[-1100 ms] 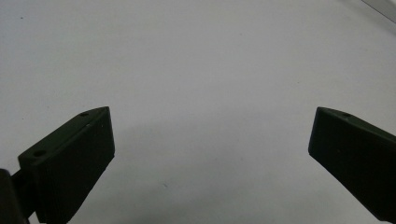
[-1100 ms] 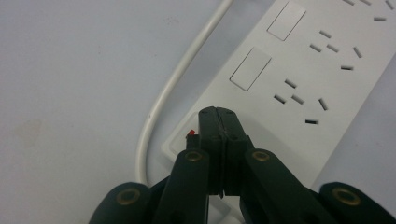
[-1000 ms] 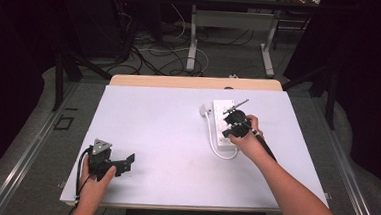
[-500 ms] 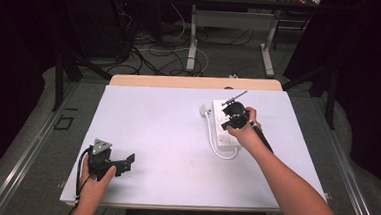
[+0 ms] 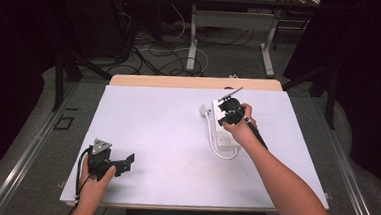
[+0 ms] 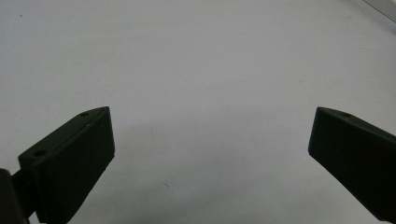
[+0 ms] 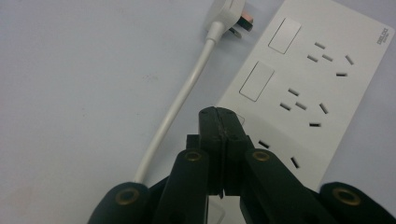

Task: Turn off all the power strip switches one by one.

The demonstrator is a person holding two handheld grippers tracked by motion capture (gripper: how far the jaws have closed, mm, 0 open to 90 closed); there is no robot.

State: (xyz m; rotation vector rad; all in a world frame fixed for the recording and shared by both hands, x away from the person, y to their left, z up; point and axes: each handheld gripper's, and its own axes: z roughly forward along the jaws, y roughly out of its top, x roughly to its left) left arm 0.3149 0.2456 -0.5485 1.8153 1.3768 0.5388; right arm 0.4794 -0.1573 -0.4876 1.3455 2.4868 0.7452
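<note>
Broadly, largest item first: a white rectangular tabletop sheet (image 5: 166, 136), matte and bare over most of its area, with a strip of pale wood showing along the far edge. Ahead of and between the left gripper (image 6: 210, 154) jaws lies nothing but this sheet; those jaws stand wide apart and hold nothing. In the high view this gripper (image 5: 120, 162) rests near the near-left corner, well apart from the work.

Next: a white rigid plastic power strip (image 7: 303, 88), flat on the sheet, bearing rectangular rocker switches and rows of socket slots. It lies directly under and beyond the right gripper (image 7: 220, 116), whose jaws are pressed fully together with nothing between them, the tip poised over the strip's switch side. In the high view the strip (image 5: 222, 134) sits just under the right hand. Judged light, stiff and smooth, likely to slide if pushed sideways; best gripped across its long edges, or pressed straight down.

Then: a white round flexible cord (image 7: 177, 107), running left of the closed jaws and looping off the strip's near end; soft, prone to drag.

Smallest: a white moulded plug (image 7: 231, 14), lying ahead of the jaws just beside the strip's far corner.

Open room lies wide to the left of the strip; the table's right edge is nearer.
</note>
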